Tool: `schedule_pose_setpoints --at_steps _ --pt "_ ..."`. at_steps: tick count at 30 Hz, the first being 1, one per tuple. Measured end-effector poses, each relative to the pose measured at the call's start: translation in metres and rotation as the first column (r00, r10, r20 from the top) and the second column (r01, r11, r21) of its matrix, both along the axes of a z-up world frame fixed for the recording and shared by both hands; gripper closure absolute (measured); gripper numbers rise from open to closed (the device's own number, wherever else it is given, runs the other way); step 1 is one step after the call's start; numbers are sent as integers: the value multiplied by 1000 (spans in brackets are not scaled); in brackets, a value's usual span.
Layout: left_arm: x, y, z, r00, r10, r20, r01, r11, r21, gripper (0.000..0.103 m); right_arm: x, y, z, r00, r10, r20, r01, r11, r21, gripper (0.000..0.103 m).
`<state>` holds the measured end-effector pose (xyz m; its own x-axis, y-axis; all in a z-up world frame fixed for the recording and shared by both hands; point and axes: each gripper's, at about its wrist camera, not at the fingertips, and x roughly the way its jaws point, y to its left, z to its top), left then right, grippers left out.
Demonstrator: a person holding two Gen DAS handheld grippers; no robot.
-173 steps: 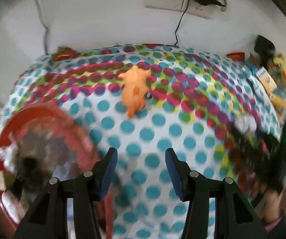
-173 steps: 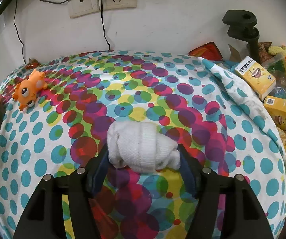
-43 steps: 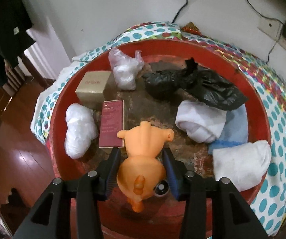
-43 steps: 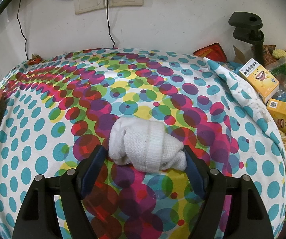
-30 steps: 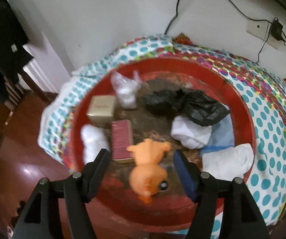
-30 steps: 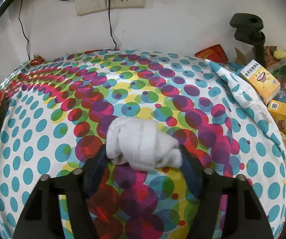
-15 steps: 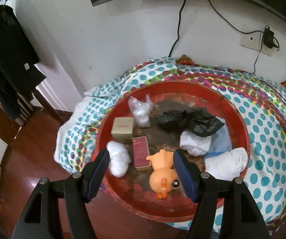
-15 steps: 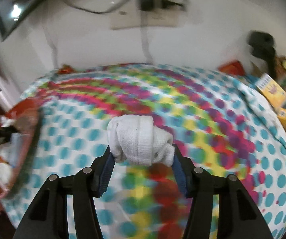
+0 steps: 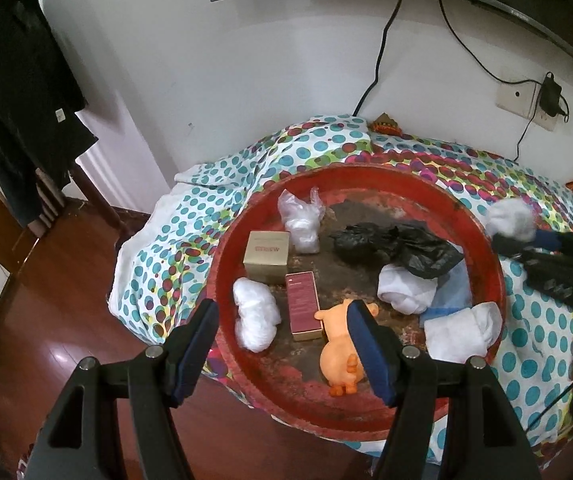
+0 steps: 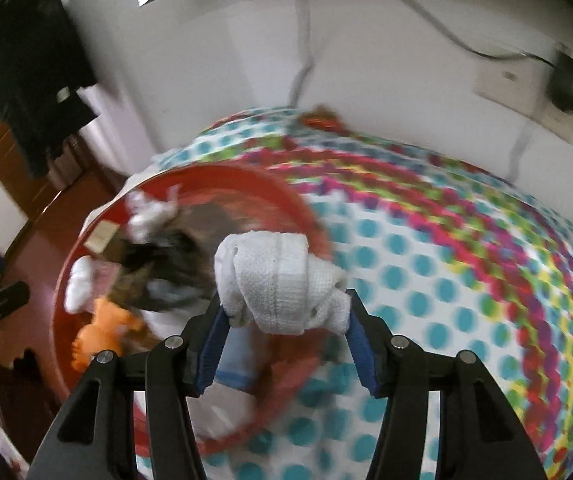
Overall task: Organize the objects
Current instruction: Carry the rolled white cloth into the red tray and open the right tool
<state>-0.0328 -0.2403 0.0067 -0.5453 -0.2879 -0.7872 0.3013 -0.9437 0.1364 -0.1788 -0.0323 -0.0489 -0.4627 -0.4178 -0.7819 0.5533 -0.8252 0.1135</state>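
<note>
The right tool point(image 10: 284, 322) pinches a rolled white towel bundle point(image 10: 276, 282) between its blue pads, above the round red basin's point(image 10: 286, 196) rim.

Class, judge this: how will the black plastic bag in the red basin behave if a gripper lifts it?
The black plastic bag lies crumpled and flat in the red basin, so it is probably floppy and light. Its glossy film may slip between pads.

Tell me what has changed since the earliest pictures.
The left hand-held gripper let the orange toy go in the red basin and now stands open above it. The right hand-held gripper lifted the white rolled cloth towards the basin. The basin's other contents stayed put.
</note>
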Motion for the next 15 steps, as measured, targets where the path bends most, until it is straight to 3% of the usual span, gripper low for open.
schedule_pose_setpoints --at_steps 9,12,15 --pt "1 -8 1 1000 4 -3 -4 999 43 35 2 -62 -22 999 41 28 -43 998 54 47" --pt "1 -10 0 1000 5 4 -5 998 60 35 4 -64 -26 999 27 29 -29 997 74 38" --pt "1 -12 -1 1000 7 9 -7 997 72 35 9 -61 -22 1000 16 19 -17 995 102 19"
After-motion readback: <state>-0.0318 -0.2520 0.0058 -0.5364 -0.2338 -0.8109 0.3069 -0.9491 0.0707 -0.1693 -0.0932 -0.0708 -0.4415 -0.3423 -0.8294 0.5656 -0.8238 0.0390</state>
